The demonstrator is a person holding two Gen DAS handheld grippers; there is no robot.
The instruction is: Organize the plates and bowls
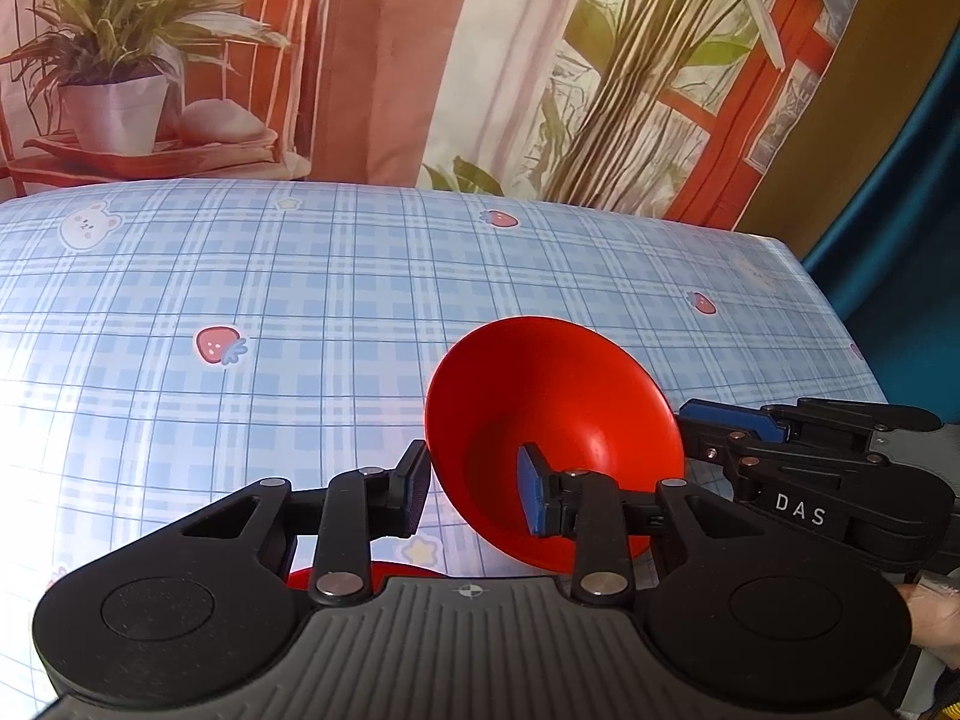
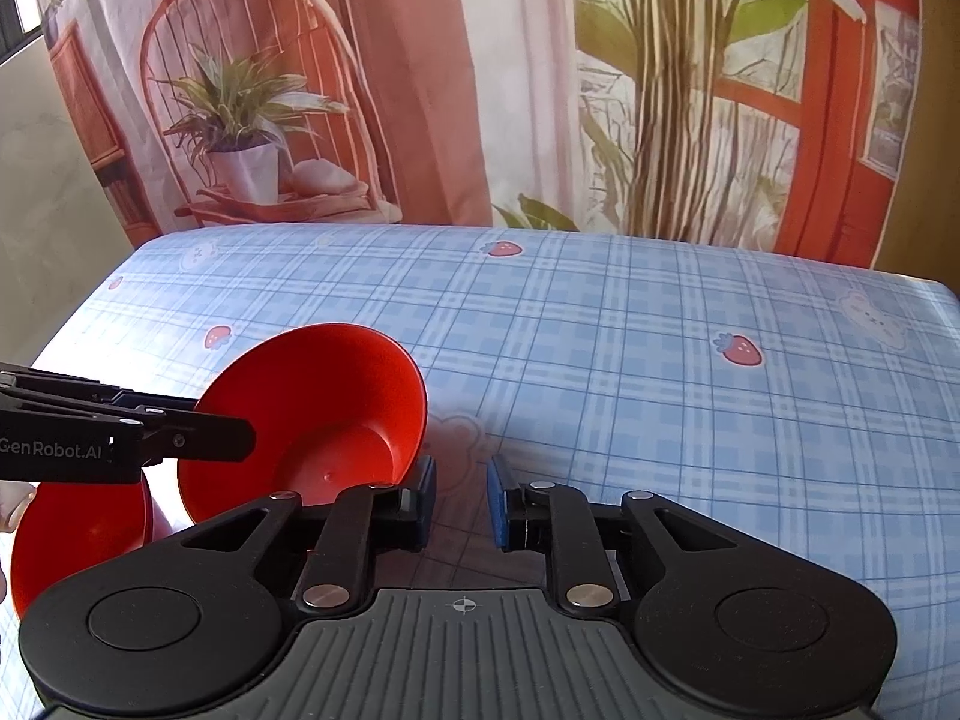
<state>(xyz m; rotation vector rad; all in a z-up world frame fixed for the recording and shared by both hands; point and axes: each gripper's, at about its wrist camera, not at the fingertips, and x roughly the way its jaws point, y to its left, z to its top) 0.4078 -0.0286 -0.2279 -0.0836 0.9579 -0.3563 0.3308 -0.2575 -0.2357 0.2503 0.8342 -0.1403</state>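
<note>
Left wrist view: the left gripper straddles the near wall of the red bowl. Its black finger is against the outside of the rim and its blue-padded finger is inside, so the jaws stand narrow and appear clamped on the wall. The bowl is tipped, its mouth facing the camera. The right gripper reaches in from the right of the bowl, its tip just beside the rim; whether it touches cannot be told. Below and left of the bowl a second red dish is mostly hidden by the gripper body. Beyond the bowl, the blue checked tablecloth lies bare. A printed backdrop of plants hangs behind it.

Right wrist view: the red bowl sits left of the right gripper, whose left finger is just beside the rim. Its jaws stand a narrow gap apart with only tablecloth between them. The left gripper crosses the bowl's left rim and hides part of it. The second red dish lies below and left of the bowl.
</note>
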